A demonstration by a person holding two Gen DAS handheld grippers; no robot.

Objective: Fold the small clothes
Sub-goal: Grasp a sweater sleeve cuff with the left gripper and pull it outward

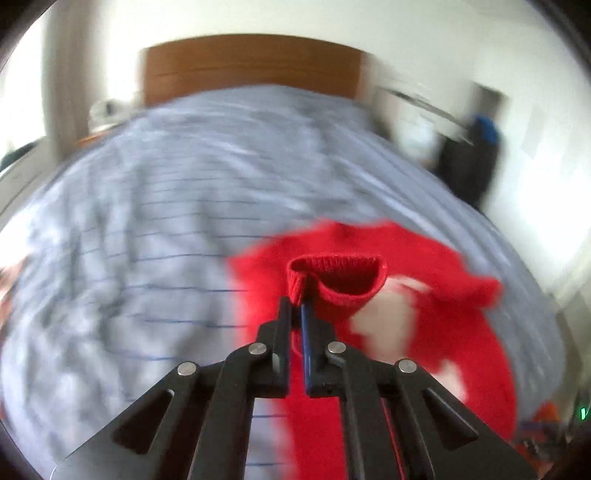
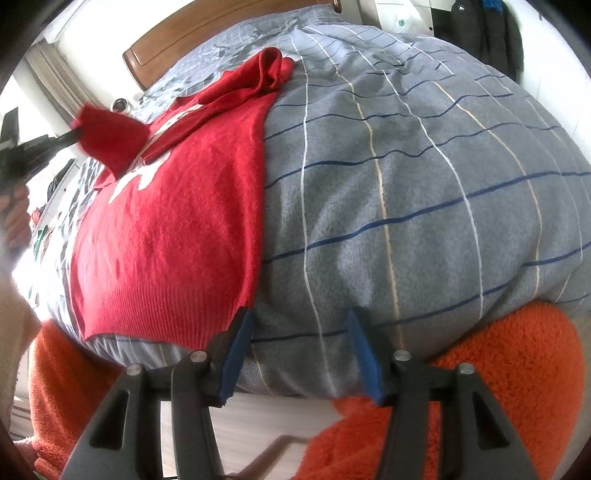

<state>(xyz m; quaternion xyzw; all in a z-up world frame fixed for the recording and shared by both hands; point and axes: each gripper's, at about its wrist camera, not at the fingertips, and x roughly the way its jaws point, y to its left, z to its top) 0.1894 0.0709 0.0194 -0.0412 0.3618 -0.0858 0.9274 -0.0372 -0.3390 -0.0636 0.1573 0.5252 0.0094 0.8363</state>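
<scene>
A red knitted sweater [image 2: 177, 240] with white lettering lies flat on the left part of the bed, hem toward me. In the left wrist view the sweater [image 1: 480, 332] is blurred by motion. My left gripper [image 1: 298, 308] is shut on the ribbed cuff [image 1: 343, 280] of one sleeve, and the cuff's opening gapes just past the fingertips. In the right wrist view that gripper [image 2: 72, 134] holds the sleeve end [image 2: 107, 144] lifted above the sweater's chest. My right gripper [image 2: 299, 321] hangs open over the bed's near edge with nothing between its blue pads [image 2: 236, 350]. Its left finger is beside the hem's right corner.
A grey-blue duvet [image 2: 406, 184] with thin stripes covers the bed, and a wooden headboard [image 1: 251, 62] stands at the far end. Orange fleece [image 2: 517, 369] fills the space below the bed's near edge. Dark coats [image 2: 491, 33] hang at the far right. A hand [image 2: 14, 214] shows at the left.
</scene>
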